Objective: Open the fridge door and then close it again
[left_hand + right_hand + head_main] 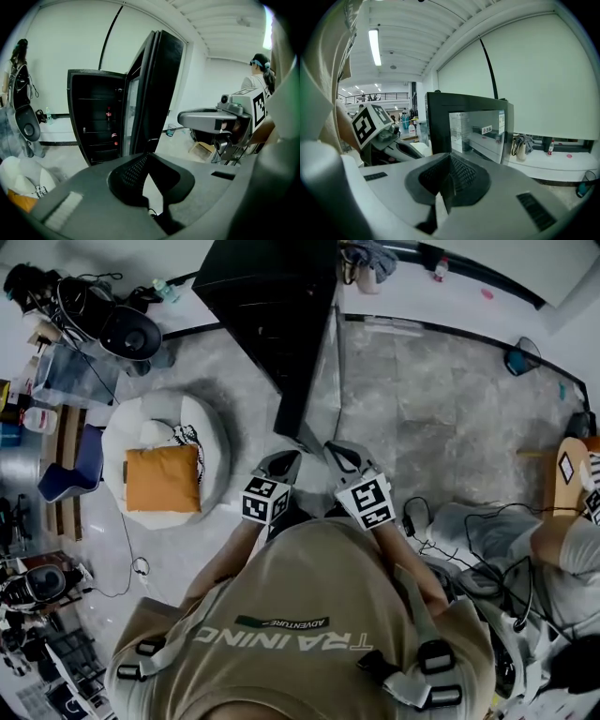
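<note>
**Both jaws shut and empty before an open fridge door**

Head view: the left gripper (pixel 279 465) and the right gripper (pixel 344 458) are held side by side close against the person's chest. The forearms are tucked in and the jaws point forward. Just ahead of the two sets of jaw tips is the near edge of the fridge door (pixel 298 395), which stands open from the black fridge (pixel 267 287) beyond it. Neither gripper touches the door. Well to the left of the left jaws, a white beanbag (pixel 214 456) with an orange cushion (pixel 162 479) lies on the grey floor (pixel 441 399).

Left gripper view: the jaws are closed together with nothing between them. Beyond the tips and a little to the left, the fridge's dark inside shows shelves with bottles (pixel 108 114). The door rises straight ahead, seen edge-on. The right gripper sits level to the right, clear of the door.

Right gripper view: these jaws meet too and hold nothing. The door's glass pane fills the space ahead of and above the tips. The left gripper's marker cube (pixel 370 123) sits to the left. Off to the right, a window ledge (pixel 562 168) carries a bag (pixel 520 143) and a small bottle (pixel 551 146)
</note>
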Motion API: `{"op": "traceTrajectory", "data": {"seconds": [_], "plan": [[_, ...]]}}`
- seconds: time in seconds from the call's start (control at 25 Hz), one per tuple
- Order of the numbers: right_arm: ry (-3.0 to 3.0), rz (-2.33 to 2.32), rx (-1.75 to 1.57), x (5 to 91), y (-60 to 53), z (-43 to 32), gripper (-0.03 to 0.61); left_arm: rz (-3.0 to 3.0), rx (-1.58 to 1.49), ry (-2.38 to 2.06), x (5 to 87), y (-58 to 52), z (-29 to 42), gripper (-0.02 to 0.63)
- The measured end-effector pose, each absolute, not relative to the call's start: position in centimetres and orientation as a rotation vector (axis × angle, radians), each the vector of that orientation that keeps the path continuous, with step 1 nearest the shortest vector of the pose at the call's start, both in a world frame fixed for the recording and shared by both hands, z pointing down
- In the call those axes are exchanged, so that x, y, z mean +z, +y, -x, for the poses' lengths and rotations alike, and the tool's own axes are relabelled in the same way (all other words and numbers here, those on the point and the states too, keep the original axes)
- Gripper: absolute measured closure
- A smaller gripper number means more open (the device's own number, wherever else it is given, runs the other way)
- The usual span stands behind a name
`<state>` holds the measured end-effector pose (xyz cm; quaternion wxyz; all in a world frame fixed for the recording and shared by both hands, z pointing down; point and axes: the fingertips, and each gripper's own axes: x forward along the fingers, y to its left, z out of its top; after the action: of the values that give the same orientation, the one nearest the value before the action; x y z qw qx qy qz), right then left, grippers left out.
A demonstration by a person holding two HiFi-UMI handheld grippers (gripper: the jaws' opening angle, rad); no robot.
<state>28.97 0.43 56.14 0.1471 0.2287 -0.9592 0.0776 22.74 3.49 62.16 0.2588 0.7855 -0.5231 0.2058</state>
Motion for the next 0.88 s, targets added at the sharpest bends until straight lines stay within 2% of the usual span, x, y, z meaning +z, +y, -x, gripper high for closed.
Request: {"op": "traceTrajectory", "data": {"seconds": [0.88], "plan": [[-2.775,-0.485,0.221,56.1,2.3,-23.4,0.583,-1.984,0.454,-1.565,62.3,6.8,-15.1,0.612]]}}
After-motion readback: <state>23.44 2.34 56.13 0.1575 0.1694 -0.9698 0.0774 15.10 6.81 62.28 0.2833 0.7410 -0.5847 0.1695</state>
